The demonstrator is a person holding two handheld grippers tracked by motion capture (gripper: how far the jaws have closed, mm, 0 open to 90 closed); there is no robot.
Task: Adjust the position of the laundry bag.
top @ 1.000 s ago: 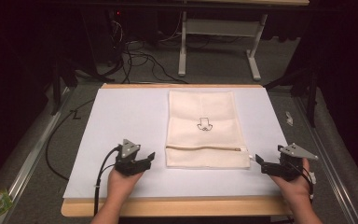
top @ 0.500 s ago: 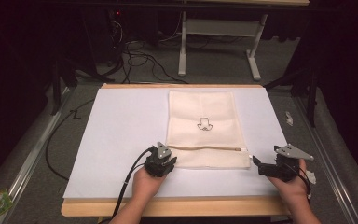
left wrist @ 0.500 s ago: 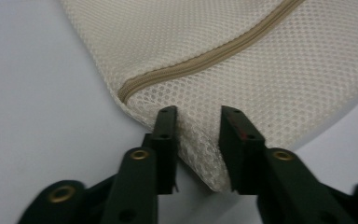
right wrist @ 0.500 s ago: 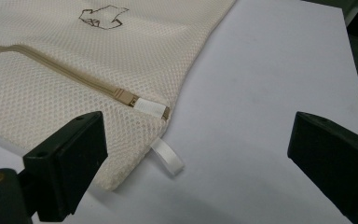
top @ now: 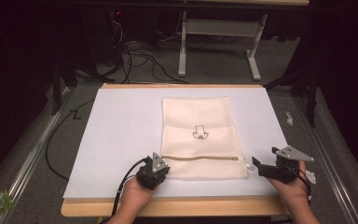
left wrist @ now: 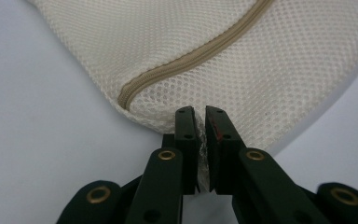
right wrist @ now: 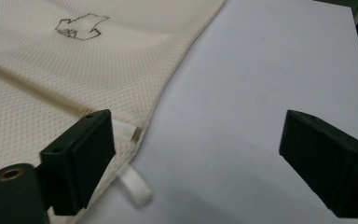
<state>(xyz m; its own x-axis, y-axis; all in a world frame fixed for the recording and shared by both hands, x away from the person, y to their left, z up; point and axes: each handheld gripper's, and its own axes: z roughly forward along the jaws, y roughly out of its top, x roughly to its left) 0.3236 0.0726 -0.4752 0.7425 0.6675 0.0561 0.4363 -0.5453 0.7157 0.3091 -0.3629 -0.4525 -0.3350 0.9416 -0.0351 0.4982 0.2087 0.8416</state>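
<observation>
Cream mesh, zipped along its near end: the bag (top: 198,137) lies flat on the white sheet (top: 116,135) covering the table (top: 177,206), with a small dark print (top: 200,133) at its middle and the zip (top: 200,157) running across just nearer the person than that print. In the high view the left gripper (top: 161,171) sits at the bag's near left corner, and the right gripper (top: 256,164) hovers just off the bag's near right corner, beside the zip's end.

In the left gripper view the jaws have just been closing and now pinch a fold of mesh at the bag's edge, a little below where the zip stops; cloth shows squeezed between the pads (left wrist: 186,135). That grip looks thin, so I would judge it wise to hold it firm and low against the sheet, giving an anchor without dragging the bag sideways.

In the right gripper view the jaws stand wide apart though they have just been narrowing a little, with nothing clamped. One pad (right wrist: 81,154) overlaps the bag's corner, the other (right wrist: 328,163) hangs over bare sheet. A white loop (right wrist: 135,186) pokes out from the bag's corner beside the zip's end, probably the pull tab. To do this well, the right gripper should shift towards the bag until the loop lies squarely between the pads, then close on the loop alone, not on the mesh under it. Pulling along the zip line, against the left hold, ought to keep the cloth taut and stop bunching.
</observation>
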